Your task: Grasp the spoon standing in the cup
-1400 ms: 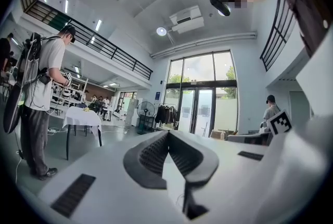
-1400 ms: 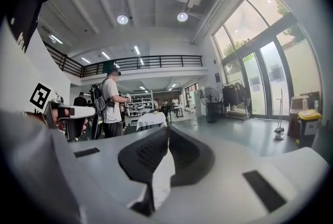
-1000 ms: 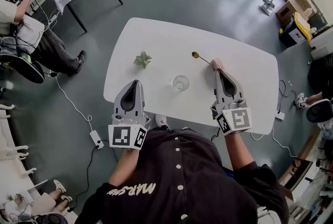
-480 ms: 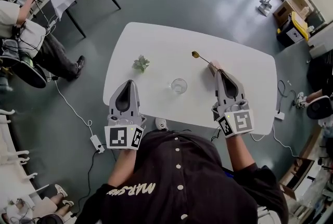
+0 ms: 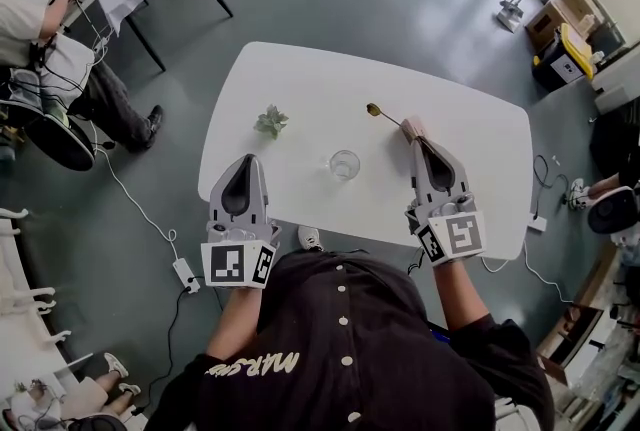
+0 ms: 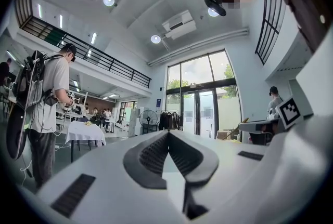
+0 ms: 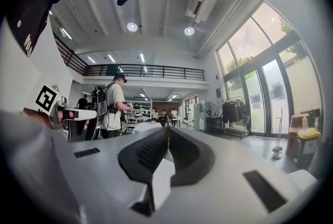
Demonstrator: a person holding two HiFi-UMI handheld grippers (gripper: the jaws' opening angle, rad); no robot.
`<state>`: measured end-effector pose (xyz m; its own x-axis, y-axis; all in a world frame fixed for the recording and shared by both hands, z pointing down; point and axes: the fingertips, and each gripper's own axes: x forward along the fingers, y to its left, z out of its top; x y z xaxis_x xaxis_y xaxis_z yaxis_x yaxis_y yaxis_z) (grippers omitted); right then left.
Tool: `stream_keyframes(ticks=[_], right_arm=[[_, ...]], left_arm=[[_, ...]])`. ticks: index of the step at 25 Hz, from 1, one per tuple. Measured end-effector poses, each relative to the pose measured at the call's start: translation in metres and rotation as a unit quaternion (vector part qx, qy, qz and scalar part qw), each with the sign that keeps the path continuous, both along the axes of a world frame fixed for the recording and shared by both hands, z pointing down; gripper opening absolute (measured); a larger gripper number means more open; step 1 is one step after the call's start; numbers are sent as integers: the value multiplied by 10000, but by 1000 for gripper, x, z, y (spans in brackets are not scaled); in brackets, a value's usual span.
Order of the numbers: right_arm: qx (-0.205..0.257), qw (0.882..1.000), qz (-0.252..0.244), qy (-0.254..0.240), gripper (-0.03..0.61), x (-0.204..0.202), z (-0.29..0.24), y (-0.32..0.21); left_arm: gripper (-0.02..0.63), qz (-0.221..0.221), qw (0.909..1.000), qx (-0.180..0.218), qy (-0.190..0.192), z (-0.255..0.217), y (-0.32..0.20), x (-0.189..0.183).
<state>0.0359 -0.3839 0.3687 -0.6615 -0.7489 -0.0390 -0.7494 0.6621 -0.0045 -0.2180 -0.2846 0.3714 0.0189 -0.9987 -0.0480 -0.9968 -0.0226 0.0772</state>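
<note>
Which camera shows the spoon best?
Head view: the spoon shows bowl and handle, in the right claw. Right gripper view gives a thin sliver between shut jaws; left gripper view, too small to tell.

Seen along the left claw (image 6: 168,132): both jaws closed tip to tip, with nothing between them. Behind the tips, tall glass doors (image 6: 200,111), with a standing fan (image 6: 148,117) just to their left. Further left, a person with a backpack (image 6: 49,88) standing beside a cloth-covered table (image 6: 83,133), and high above, round ceiling lights (image 6: 108,0) under a white ceiling.
</note>
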Motion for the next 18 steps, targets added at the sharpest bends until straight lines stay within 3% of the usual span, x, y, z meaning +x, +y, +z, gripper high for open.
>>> stream_keyframes(ticks=[18], right_arm=[[-36, 10000, -74, -20, 9, -6, 2, 4]], left_arm=[[10, -27, 10000, -52, 49, 1, 8, -3]])
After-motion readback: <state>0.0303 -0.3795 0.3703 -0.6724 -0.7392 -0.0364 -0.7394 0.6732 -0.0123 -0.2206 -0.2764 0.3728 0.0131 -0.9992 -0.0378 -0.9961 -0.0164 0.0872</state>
